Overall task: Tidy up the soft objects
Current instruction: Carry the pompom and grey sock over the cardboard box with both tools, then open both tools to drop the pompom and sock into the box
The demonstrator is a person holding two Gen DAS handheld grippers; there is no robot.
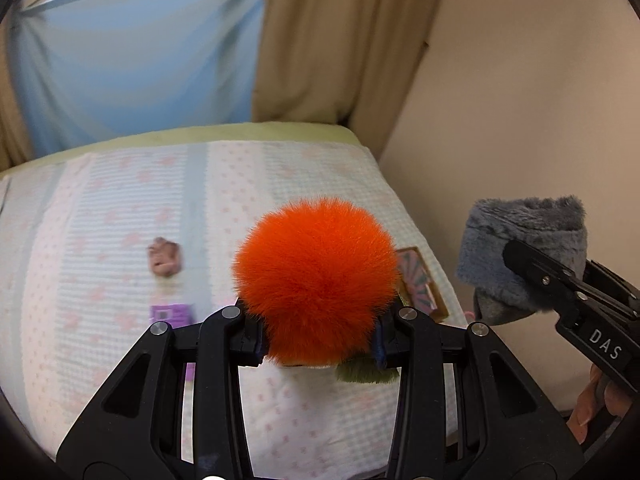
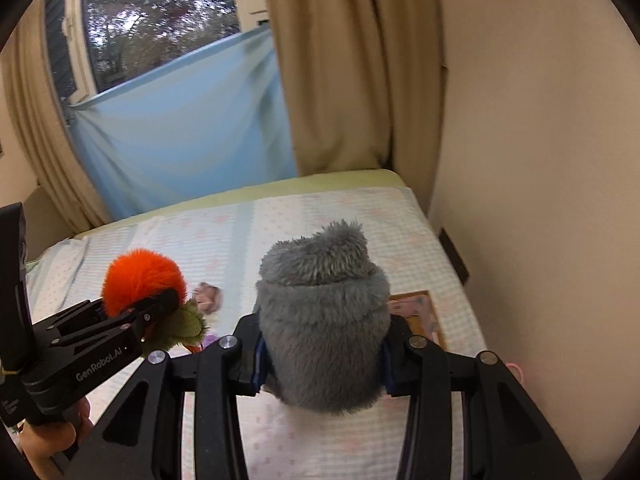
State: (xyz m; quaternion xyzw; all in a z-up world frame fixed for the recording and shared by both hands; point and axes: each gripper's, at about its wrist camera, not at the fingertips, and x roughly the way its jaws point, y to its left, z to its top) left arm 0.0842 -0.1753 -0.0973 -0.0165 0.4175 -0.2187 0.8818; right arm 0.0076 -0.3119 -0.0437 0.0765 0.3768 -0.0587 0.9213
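Left gripper (image 1: 318,334) — jaws closed partway on an orange pompom (image 1: 316,280), gripping it at its lower sides; a scrap of olive-green plush (image 1: 366,372) hangs below the right jaw. In the right wrist view the same gripper (image 2: 158,310) shows at lower left with the pompom (image 2: 142,280) above its jaws and the green plush (image 2: 184,326) under them.

Right gripper (image 2: 320,354) — jaws closed partway on a grey plush toy (image 2: 324,320), pinched at both sides, its fuzzy top standing above the jaws. In the left wrist view that gripper (image 1: 520,260) enters from the right, one black finger lying across the grey plush (image 1: 520,248).

Both toys are held in the air over the bed (image 1: 120,220), grey toy to the right of the pompom, the two well apart.

On the bed cover: a small pinkish soft object (image 1: 164,262), blurred; a purple item (image 1: 170,314) just behind the left gripper's linkage; a framed picture (image 1: 420,284) near the bed's right edge, partly hidden by the pompom.

Behind the bed: a light-blue sheet (image 2: 180,132) across the window, beige curtains (image 2: 340,60), and a plain wall (image 2: 540,160) on the right.
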